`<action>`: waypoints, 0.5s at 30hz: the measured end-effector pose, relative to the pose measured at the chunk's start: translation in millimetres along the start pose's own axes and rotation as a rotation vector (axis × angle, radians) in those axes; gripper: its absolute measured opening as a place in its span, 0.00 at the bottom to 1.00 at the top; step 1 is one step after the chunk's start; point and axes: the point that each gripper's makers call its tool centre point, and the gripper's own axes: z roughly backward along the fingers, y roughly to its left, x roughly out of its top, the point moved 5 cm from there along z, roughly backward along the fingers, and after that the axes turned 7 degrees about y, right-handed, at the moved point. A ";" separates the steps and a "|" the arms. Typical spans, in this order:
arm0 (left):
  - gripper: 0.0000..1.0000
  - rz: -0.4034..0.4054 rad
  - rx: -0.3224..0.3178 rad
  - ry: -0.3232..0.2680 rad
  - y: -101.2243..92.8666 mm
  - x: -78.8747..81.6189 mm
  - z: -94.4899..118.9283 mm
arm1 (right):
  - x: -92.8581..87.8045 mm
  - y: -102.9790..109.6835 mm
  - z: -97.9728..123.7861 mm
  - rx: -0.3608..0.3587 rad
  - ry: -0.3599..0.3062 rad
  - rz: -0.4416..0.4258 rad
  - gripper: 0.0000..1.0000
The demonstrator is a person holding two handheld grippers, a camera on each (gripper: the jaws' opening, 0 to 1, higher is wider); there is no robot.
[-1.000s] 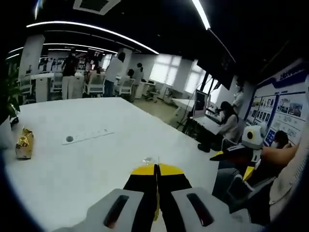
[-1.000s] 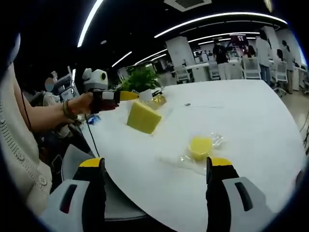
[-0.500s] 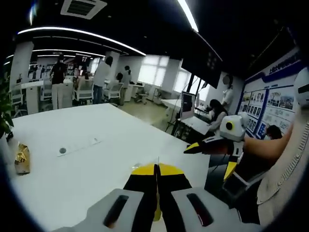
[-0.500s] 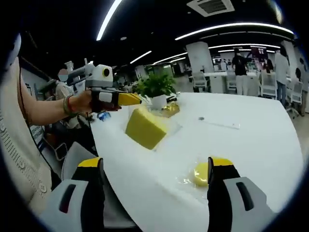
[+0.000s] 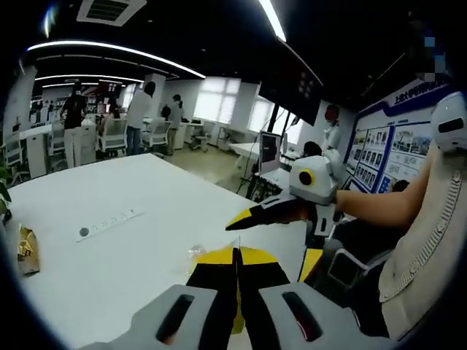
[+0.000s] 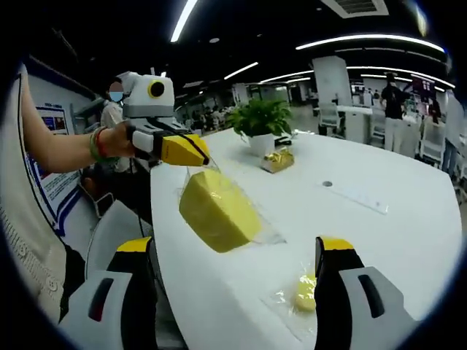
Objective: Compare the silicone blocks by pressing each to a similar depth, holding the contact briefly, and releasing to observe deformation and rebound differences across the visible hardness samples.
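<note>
A large yellow silicone block (image 6: pixel 219 211) in a clear plastic bag hangs above the white table (image 6: pixel 379 240), seen in the right gripper view. My left gripper (image 6: pixel 195 156) is shut on the top of that bag. In the left gripper view its jaws (image 5: pixel 237 254) are pressed together and the block is hidden below them. A small round yellow block (image 6: pixel 306 292) in its own clear bag lies on the table near my right gripper (image 6: pixel 235 246), which is open and holds nothing. That small block (image 5: pixel 197 251) and the open right gripper (image 5: pixel 273 237) also appear in the left gripper view.
A potted plant (image 6: pixel 266 120) and a gold wrapped item (image 6: pixel 279 160) stand at the far end of the table. A flat white strip (image 6: pixel 357 197) lies further along. The table edge (image 6: pixel 164 240) is close to me. Several people and chairs (image 5: pixel 139 120) are in the background.
The bagged large block, held by the left gripper, has come closer to the right gripper and looks bigger. In the left gripper view the right gripper has moved in from the right.
</note>
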 end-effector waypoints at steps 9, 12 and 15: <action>0.00 -0.019 -0.052 0.026 -0.8 0.7 -7.5 | 9.5 -0.4 -33.7 0.074 0.067 0.067 0.82; 0.00 -0.019 -0.061 0.031 0.8 0.2 -9.1 | 9.4 0.5 -43.3 0.101 0.095 0.086 0.79; 0.00 -0.019 -0.072 0.039 2.8 -0.2 -10.9 | 7.0 1.9 -51.6 0.126 0.124 0.113 0.76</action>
